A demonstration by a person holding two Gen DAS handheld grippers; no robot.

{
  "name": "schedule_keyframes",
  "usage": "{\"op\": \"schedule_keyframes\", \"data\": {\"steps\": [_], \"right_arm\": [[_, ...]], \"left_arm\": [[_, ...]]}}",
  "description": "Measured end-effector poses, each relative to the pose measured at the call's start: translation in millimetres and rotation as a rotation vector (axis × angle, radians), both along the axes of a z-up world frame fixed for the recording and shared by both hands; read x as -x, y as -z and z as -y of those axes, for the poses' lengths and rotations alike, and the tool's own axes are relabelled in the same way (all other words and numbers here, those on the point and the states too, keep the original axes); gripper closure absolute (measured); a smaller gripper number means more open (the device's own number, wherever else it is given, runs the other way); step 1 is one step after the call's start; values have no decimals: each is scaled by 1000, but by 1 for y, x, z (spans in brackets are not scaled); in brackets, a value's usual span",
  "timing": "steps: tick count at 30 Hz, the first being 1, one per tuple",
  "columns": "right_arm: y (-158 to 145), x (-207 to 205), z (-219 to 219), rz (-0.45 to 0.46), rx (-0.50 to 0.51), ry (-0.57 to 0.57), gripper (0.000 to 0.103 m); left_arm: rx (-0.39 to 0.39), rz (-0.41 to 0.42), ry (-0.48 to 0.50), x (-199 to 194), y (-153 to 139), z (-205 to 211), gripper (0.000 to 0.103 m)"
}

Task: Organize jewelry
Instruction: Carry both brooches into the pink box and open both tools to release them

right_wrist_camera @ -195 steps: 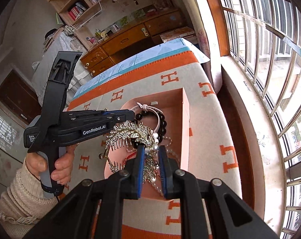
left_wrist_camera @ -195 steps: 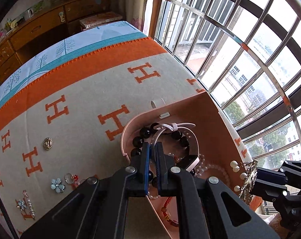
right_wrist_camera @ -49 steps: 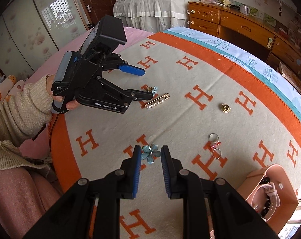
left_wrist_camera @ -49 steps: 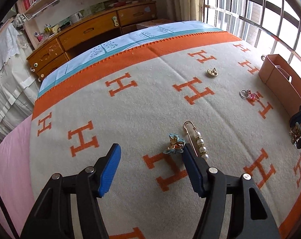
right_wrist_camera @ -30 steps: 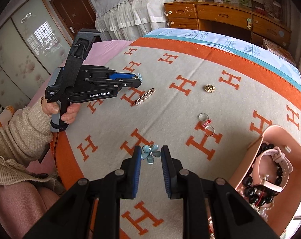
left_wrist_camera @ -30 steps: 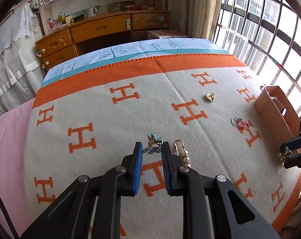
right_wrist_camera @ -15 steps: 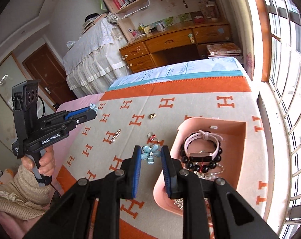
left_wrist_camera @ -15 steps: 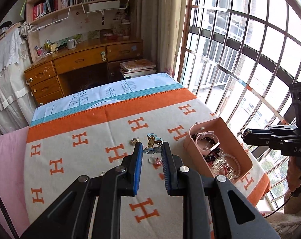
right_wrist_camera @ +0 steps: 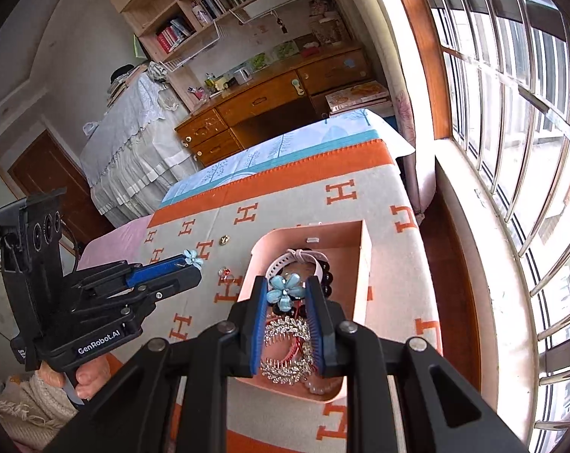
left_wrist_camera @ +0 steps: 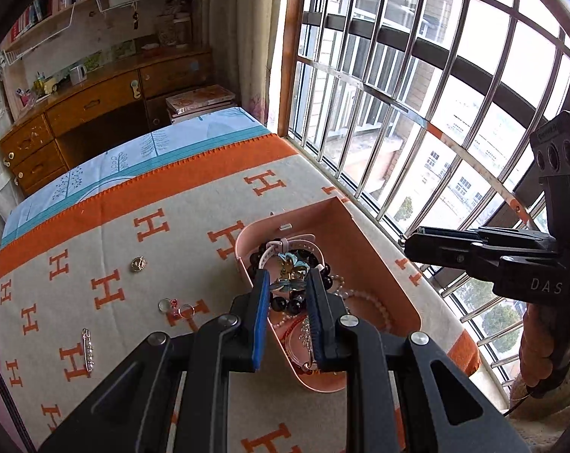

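Observation:
My left gripper (left_wrist_camera: 285, 283) is shut on a small teal-and-gold flower clip (left_wrist_camera: 290, 273) and holds it above the pink jewelry box (left_wrist_camera: 364, 234). My right gripper (right_wrist_camera: 285, 290) is shut on a blue flower brooch (right_wrist_camera: 283, 288), also above the pink box (right_wrist_camera: 362, 264). The box holds a pink watch (right_wrist_camera: 304, 256), black beads, a rhinestone comb (right_wrist_camera: 288, 351) and pearls. A gold brooch (left_wrist_camera: 137, 263), rings (left_wrist_camera: 175, 306) and a pearl pin (left_wrist_camera: 88, 349) lie on the blanket.
The orange-and-beige H-pattern blanket (left_wrist_camera: 96, 234) covers the bed. Barred windows (left_wrist_camera: 417, 94) stand just right of the box. A wooden desk (right_wrist_camera: 277, 94) is at the back. The left gripper body (right_wrist_camera: 77, 302) shows in the right wrist view.
Both grippers have closed in over the pink box, each still holding its flower piece. The box now sits directly under both sets of fingers.

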State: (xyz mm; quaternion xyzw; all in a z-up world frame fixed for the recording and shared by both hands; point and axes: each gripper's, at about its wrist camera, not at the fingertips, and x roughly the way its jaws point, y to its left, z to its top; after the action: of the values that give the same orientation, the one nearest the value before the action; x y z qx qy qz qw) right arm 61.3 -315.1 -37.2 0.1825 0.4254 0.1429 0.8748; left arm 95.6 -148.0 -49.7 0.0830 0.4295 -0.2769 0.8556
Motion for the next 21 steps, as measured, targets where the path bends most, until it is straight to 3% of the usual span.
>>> {"op": "schedule_keyframes", "data": {"steps": [7,14,17,19,21], "right_arm": [[36,-9,-17,-40,180,12,83],[54,-20,-18,-57,214,6,82],[55,-20,-17,-51,191,6,81],[55,-18,-17,-40,197,7,81],[53,-16,-18,-32,200,10,81]], "left_arm": [[-51,-30,-6,-23,29,21,86],[-76,-86,8,-42,56,41,85],[-89,-79,9,-40,60,47,75],[-87,-79,9,-39,61,48,56],[-92,-62,-13,-39,59,46,47]]}}
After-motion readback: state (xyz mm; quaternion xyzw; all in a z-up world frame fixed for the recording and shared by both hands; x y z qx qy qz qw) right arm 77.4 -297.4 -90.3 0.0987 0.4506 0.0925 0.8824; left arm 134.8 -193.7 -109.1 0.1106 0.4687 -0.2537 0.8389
